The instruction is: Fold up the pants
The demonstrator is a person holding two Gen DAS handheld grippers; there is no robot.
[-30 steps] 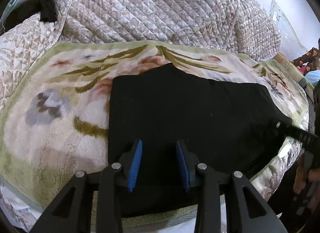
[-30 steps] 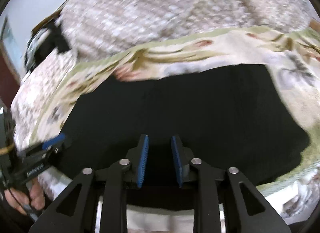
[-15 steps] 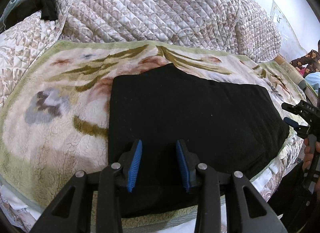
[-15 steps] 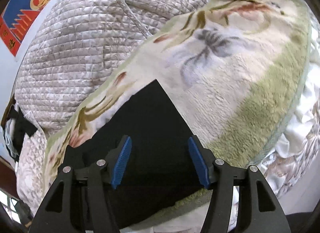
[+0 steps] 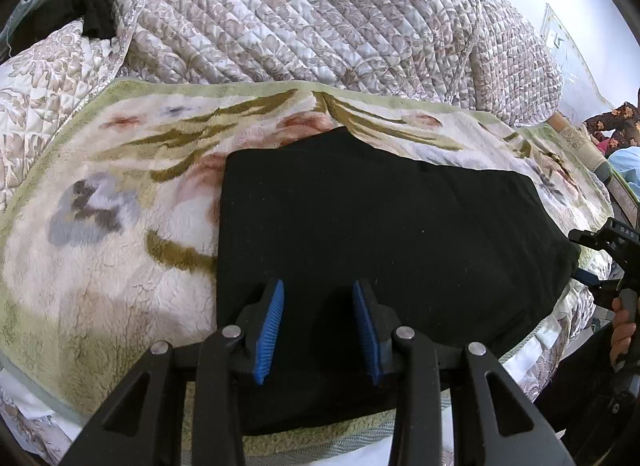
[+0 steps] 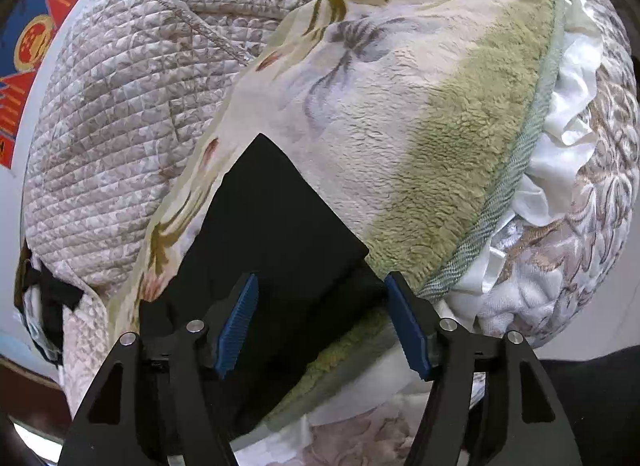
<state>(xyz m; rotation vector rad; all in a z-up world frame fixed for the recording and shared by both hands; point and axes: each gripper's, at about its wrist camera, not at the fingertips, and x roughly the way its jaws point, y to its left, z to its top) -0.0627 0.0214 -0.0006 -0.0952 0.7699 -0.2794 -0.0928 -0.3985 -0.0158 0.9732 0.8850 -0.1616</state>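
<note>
The black pants (image 5: 380, 225) lie folded flat on a floral fleece blanket (image 5: 100, 266). My left gripper (image 5: 318, 326) is open and empty, just above the pants' near edge. My right gripper (image 6: 320, 318) is open wide and empty at the pants' right end (image 6: 276, 221), beside the near corner. It also shows at the right edge of the left wrist view (image 5: 608, 258), just off the pants' right end.
A quilted bedspread (image 5: 300, 17) is heaped behind the blanket. The blanket's green hem (image 6: 516, 185) and white ruffled bedding (image 6: 560, 113) mark the bed's edge at the right. Dark clothes (image 5: 92, 13) lie at the far left.
My right gripper swung from over the middle of the pants to their right end and opened wider. My left gripper has barely moved.
</note>
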